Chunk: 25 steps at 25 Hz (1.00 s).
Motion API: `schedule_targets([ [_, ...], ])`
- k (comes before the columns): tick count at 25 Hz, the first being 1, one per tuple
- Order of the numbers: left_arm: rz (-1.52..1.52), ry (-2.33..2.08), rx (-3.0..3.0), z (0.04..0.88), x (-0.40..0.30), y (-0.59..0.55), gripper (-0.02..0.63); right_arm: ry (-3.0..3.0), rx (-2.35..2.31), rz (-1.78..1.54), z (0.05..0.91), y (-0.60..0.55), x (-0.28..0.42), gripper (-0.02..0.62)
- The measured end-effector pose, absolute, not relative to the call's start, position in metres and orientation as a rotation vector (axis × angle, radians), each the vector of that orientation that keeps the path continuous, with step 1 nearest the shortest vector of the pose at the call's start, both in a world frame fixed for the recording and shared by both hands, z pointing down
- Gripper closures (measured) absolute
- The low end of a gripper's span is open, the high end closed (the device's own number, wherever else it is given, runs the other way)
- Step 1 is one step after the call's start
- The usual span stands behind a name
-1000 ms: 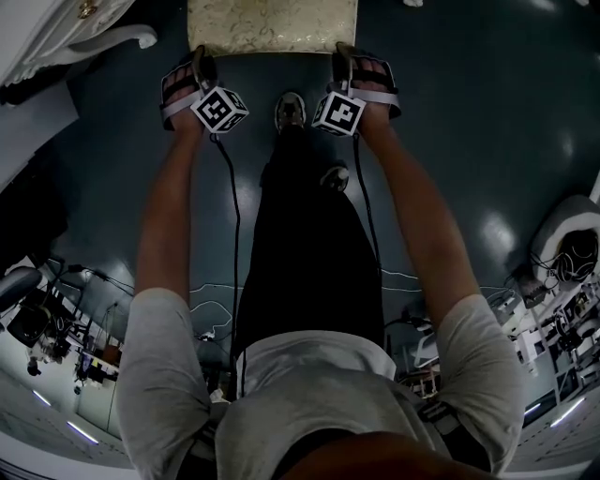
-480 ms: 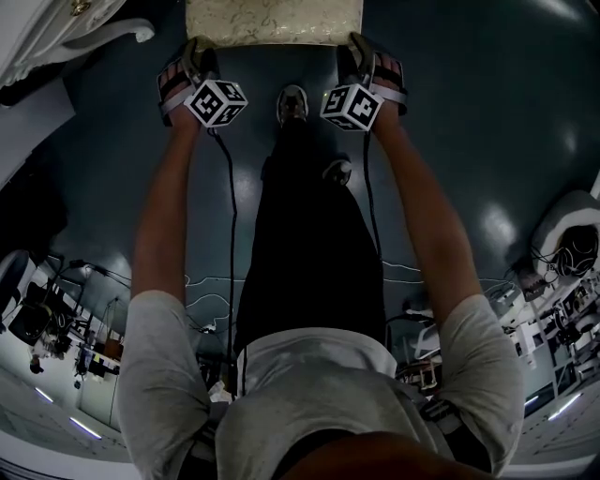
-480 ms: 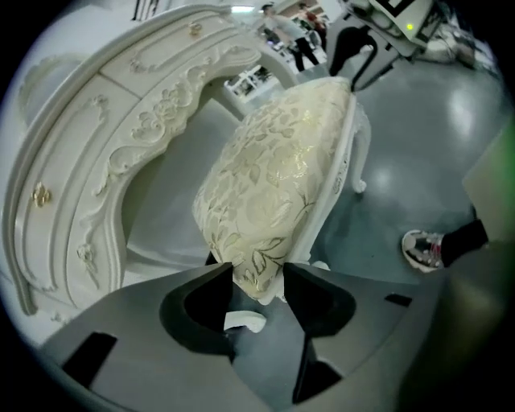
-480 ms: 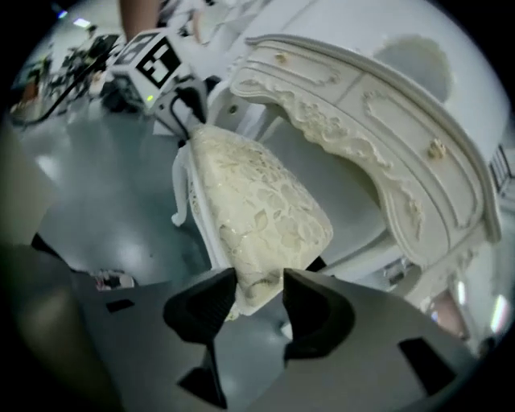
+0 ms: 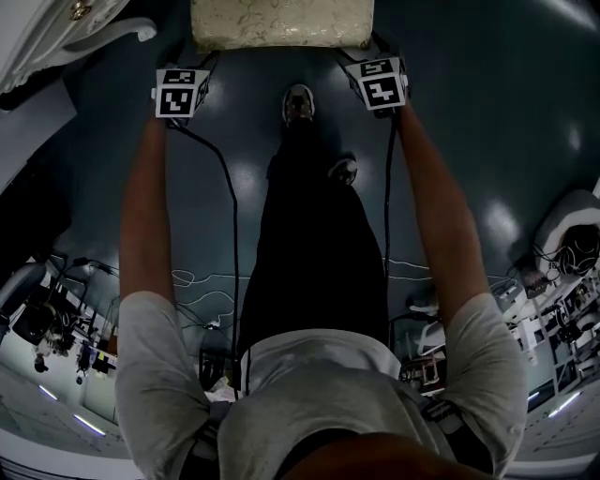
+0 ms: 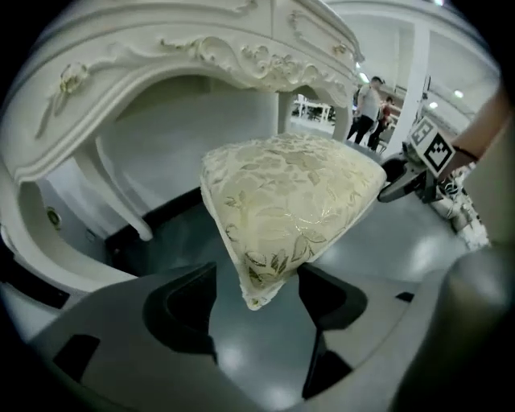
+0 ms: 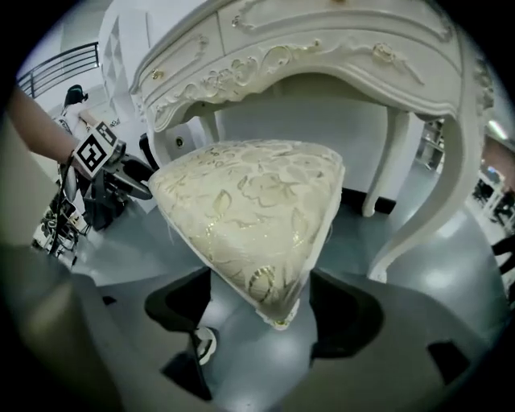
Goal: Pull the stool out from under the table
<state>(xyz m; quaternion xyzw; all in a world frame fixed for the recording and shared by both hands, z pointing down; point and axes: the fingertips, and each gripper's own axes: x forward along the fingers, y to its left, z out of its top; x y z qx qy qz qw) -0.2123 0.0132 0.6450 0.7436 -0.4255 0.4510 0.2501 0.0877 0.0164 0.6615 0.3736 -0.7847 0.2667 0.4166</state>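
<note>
1. Left gripper [image 6: 259, 318]: jaws have just been opening and stand spread. The near-left corner of the stool [image 6: 290, 201] lies between them, unpressed.
2. Right gripper [image 7: 265, 330]: same condition at the near-right corner.
3. The stool sits at 12 o'clock, just beyond the person's shoe [image 5: 298, 101]. Recommendation: seat both corners deep, close evenly, draw level toward 6 o'clock, and step the foot back first.
4. Table [image 5: 56, 28] at 11 o'clock: keep the stool off its curved leg.

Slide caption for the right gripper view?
Right gripper, jaws just opened, straddles a corner of the stool cushion without gripping; white carved table behind.
</note>
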Motion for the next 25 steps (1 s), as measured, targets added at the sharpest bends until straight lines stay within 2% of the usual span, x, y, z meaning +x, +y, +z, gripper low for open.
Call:
schedule_targets([
  [3,1.151,-1.039,2.000,0.648,-0.206,0.013,0.299,-1.975,0.917,0.684,0.660,0.017,0.090,0.224],
  [5,1.118,-1.013,1.987,0.649,-0.202,0.015,0.351,-1.972,0.913,0.687,0.661,0.017,0.091,0.225],
  [25,1.059,-1.070,1.938,0.642,-0.189,0.052,0.359,-1.926,0.858,0.718,0.664,0.029,0.096,0.225],
])
